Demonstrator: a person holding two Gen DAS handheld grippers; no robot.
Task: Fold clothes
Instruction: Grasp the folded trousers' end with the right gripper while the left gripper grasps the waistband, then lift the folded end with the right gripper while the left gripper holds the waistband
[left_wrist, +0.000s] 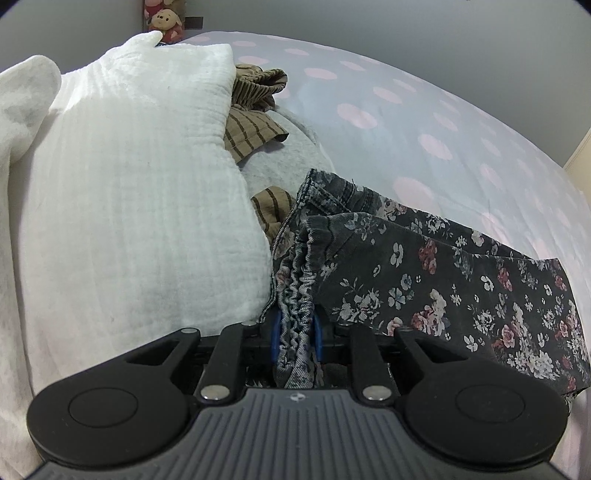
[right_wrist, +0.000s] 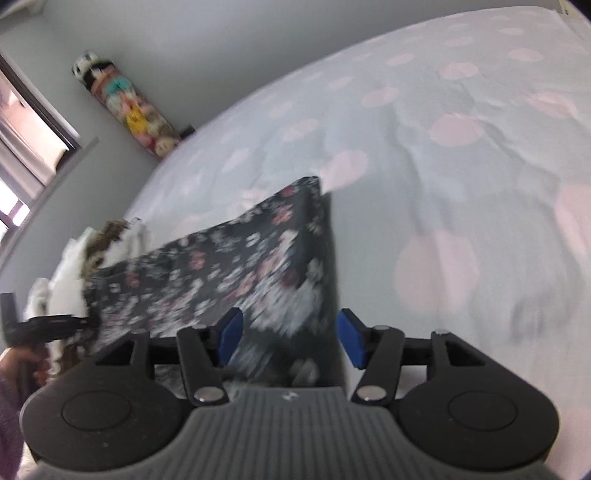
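Dark floral trousers lie on the bed, stretched out to the right. My left gripper is shut on their gathered elastic waistband, which is bunched between the blue pads. In the right wrist view the other end of the floral trousers is blurred and lies between the blue pads of my right gripper. Those jaws stand wide, with a gap showing between the cloth and the right pad, so this gripper is open. The left gripper shows at that view's left edge, held by a hand.
A white textured cloth is heaped on the left, with a brown striped garment and a grey garment behind it. The pale sheet with pink dots spreads to the right. Plush toys hang by a window.
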